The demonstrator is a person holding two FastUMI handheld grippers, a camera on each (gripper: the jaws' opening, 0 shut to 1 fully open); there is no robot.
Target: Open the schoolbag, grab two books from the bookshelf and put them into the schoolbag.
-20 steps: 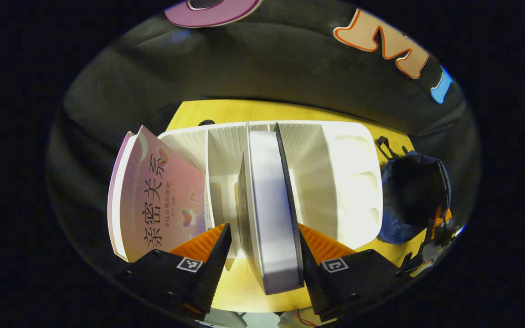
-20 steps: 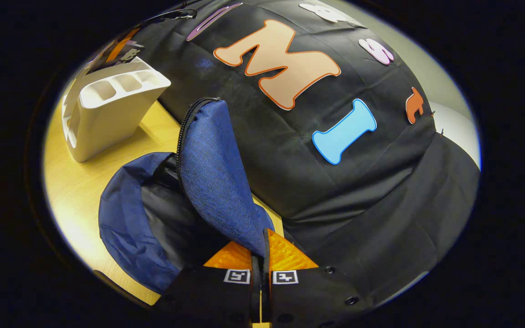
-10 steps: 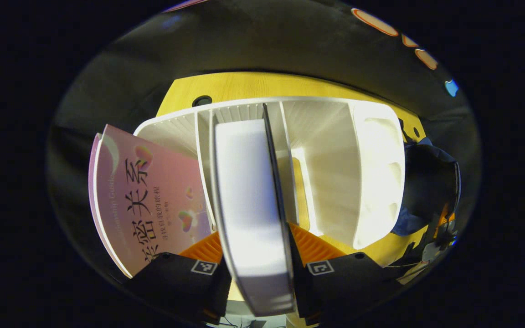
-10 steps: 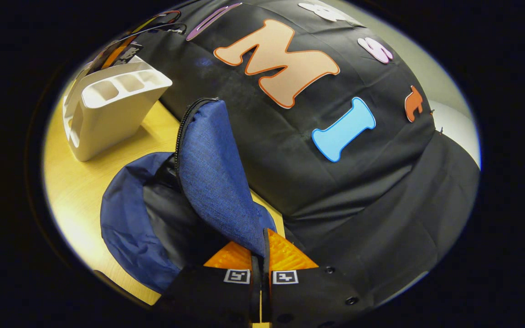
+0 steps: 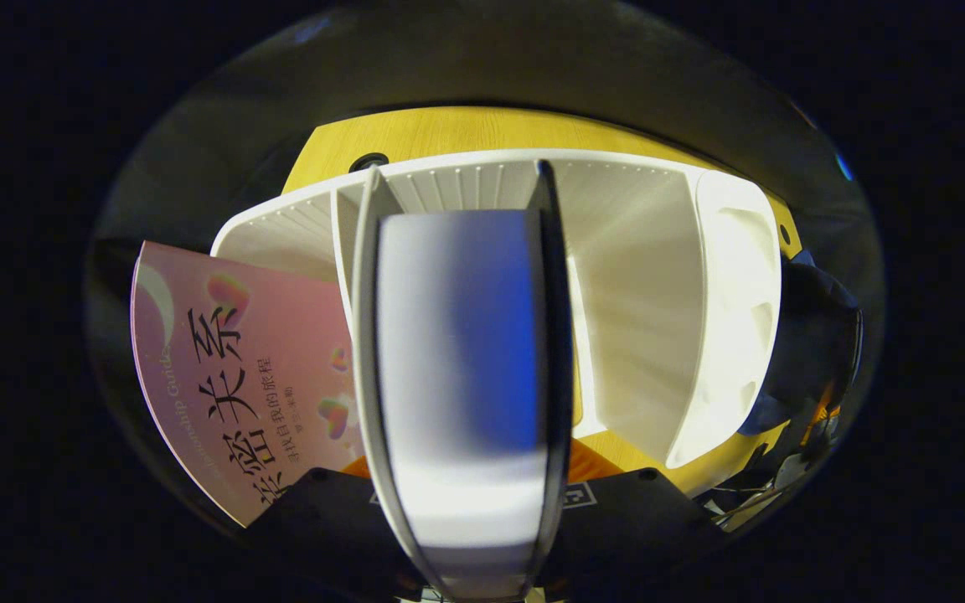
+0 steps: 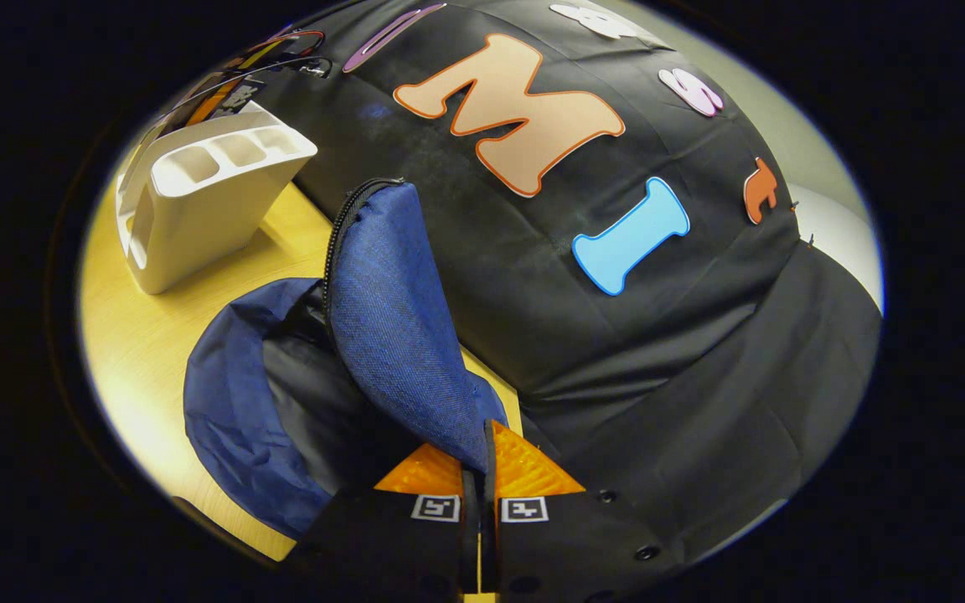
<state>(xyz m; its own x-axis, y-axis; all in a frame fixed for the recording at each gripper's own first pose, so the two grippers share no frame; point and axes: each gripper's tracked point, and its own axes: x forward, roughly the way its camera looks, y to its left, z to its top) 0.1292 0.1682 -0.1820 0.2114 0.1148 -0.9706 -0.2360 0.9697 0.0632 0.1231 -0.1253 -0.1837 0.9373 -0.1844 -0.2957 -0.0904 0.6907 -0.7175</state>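
Fingers of the left gripper (image 5: 467, 494) clamp a thick dark-covered book (image 5: 461, 368) standing in the white plastic bookshelf (image 5: 658, 293), while the right gripper (image 6: 481, 469) pinches the blue fabric schoolbag's raised flap (image 6: 394, 335) between its closed fingers.

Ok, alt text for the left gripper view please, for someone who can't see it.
A thick book with white page edges stands clamped in the left tool, in front of the white plastic bookshelf on a yellow wooden table. A pink paperback leans on the shelf's left.

Yellow wooden table (image 6: 143, 352) glowing under bright light, black cloth wall (image 6: 700, 352) right behind it, pale wall (image 6: 834, 218) beyond the cloth.
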